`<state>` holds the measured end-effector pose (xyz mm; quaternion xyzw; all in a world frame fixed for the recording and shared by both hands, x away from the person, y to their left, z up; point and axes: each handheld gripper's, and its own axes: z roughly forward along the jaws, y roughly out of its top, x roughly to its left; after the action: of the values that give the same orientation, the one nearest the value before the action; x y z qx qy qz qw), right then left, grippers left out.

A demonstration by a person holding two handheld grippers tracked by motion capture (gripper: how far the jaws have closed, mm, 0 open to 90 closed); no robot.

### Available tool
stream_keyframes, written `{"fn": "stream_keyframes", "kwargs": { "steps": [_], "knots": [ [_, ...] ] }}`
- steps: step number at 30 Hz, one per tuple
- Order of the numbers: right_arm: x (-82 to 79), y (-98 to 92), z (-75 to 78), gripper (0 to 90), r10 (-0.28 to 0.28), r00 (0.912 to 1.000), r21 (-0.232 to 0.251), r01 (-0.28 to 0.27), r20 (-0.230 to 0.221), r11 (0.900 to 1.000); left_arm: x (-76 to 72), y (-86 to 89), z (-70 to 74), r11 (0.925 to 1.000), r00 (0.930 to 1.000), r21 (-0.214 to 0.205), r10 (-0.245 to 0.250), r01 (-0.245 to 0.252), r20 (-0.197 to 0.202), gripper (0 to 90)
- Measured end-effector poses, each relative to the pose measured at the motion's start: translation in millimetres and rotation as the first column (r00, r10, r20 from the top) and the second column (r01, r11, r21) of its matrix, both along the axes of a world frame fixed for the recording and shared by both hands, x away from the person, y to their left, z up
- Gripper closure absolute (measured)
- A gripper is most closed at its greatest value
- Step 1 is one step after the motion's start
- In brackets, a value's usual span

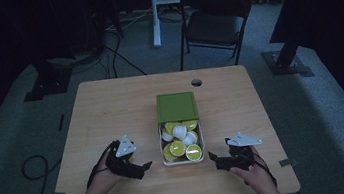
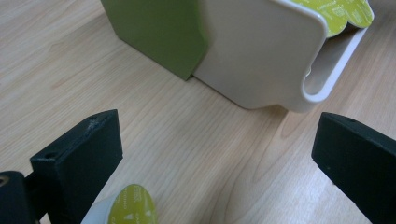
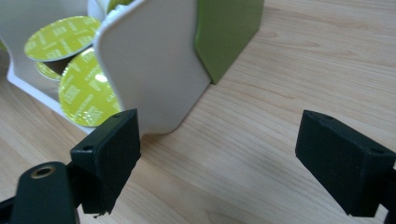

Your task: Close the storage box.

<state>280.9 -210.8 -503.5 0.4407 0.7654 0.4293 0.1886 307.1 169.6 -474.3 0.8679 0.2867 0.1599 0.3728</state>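
A white box [image 1: 167, 162] with a green sliding cover [image 1: 177, 106] pushed back lies mid-table, holding several yellow-green topped capsules [image 1: 177, 148]. My left gripper [image 1: 145, 167] stands open just left of the box's near end; in the left gripper view [image 2: 215, 154] the box wall [image 2: 261, 51] and green cover [image 2: 154, 32] lie ahead. One loose capsule [image 2: 128, 207] rests on the wood by the left jaw. My right gripper [image 1: 214, 159] is open to the right of the box [image 3: 149, 65], nothing between its jaws [image 3: 219, 149]. Capsules [image 3: 88, 88] show inside.
The wooden table [image 1: 110, 105] has a cable hole [image 1: 196, 82] near its far edge. A dark folding chair [image 1: 215, 20] stands beyond the table, with cables [image 1: 35, 168] on the carpet at left.
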Motion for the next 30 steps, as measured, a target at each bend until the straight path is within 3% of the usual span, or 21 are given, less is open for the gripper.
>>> {"fn": "stream_keyframes", "kwargs": {
  "steps": [3, 6, 21, 30],
  "knots": [
    [0.3, 1.9, 1.2, 13.7, 0.006, 1.0000, 0.008, -0.006, 0.003, 0.9999, 2.6, -5.1, 0.2, 0.9999, 1.0000, 0.016, 0.000, 0.000, 0.003, 2.0],
    [1.1, 3.9, 3.3, 13.8, 0.020, 0.9998, 0.011, -0.020, 0.007, 0.9997, 6.1, -8.4, 1.1, 1.0000, 0.9999, -0.008, 0.000, 0.000, -0.013, 2.0],
    [6.3, 10.2, 6.2, 13.9, 0.052, 0.9985, 0.014, -0.052, 0.017, 0.9985, 14.2, -27.3, 2.7, 0.9997, 0.9998, -0.011, -0.021, 0.021, -0.007, 2.0],
    [8.4, 11.5, 4.4, 13.9, 0.055, 0.9984, 0.013, -0.055, 0.016, 0.9984, 15.2, -35.8, 2.2, 0.9993, 0.9994, 0.016, -0.033, 0.033, 0.005, 2.0]
  ]
}}
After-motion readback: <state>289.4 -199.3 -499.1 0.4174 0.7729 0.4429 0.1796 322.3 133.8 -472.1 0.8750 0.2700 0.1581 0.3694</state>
